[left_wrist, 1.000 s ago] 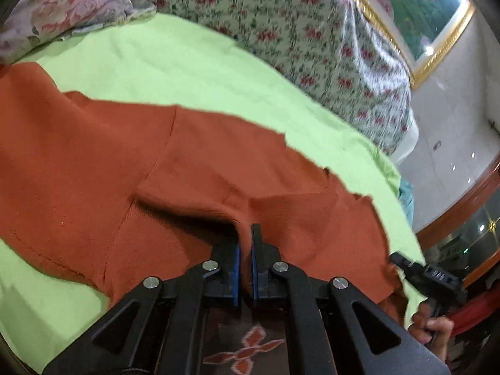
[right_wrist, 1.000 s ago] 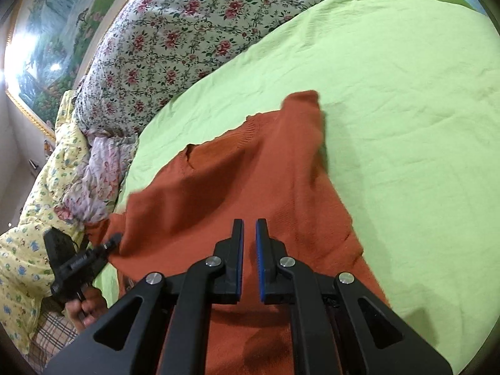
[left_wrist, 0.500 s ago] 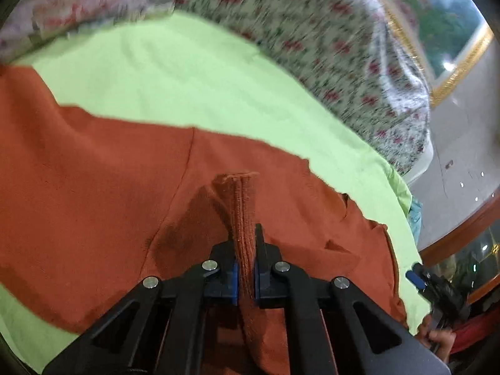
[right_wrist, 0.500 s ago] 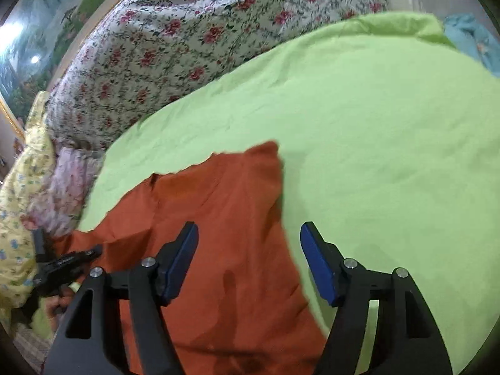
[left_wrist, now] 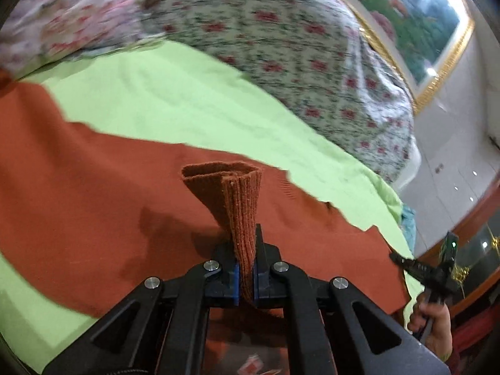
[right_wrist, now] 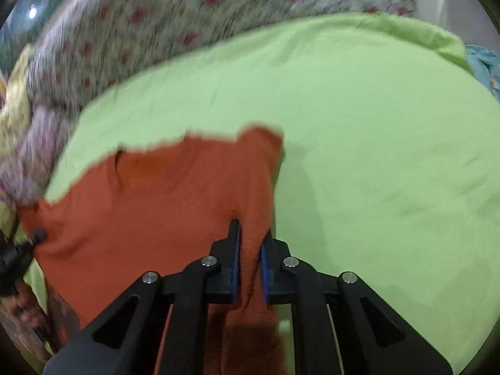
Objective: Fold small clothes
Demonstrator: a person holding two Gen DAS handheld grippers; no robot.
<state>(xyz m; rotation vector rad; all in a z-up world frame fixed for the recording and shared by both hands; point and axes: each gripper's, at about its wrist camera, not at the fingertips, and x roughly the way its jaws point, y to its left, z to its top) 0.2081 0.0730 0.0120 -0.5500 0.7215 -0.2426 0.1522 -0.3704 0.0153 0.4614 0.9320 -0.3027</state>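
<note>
Two grips on the orange knit sweater (left_wrist: 93, 187), spread low-centre on the green sheet (right_wrist: 375, 140): left gripper (left_wrist: 247, 276) pinching its cuff, right gripper (right_wrist: 250, 268) clamping a bunched edge. Best lift evenly, keep fabric taut.

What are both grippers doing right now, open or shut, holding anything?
Left gripper: shut on the orange sweater's ribbed cuff.
Right gripper: jaws closed on the sweater's edge.

- The rust-orange sweater (left_wrist: 93, 187) is showing a matt, ribbed knit between the left tongs (left_wrist: 246, 268).
- The green sheet (right_wrist: 375, 156) beyond the right tongs (right_wrist: 250, 259) is looking like smooth matt cloth.
- The tongs' black plastic arms are carrying shiny metal screws.
</note>
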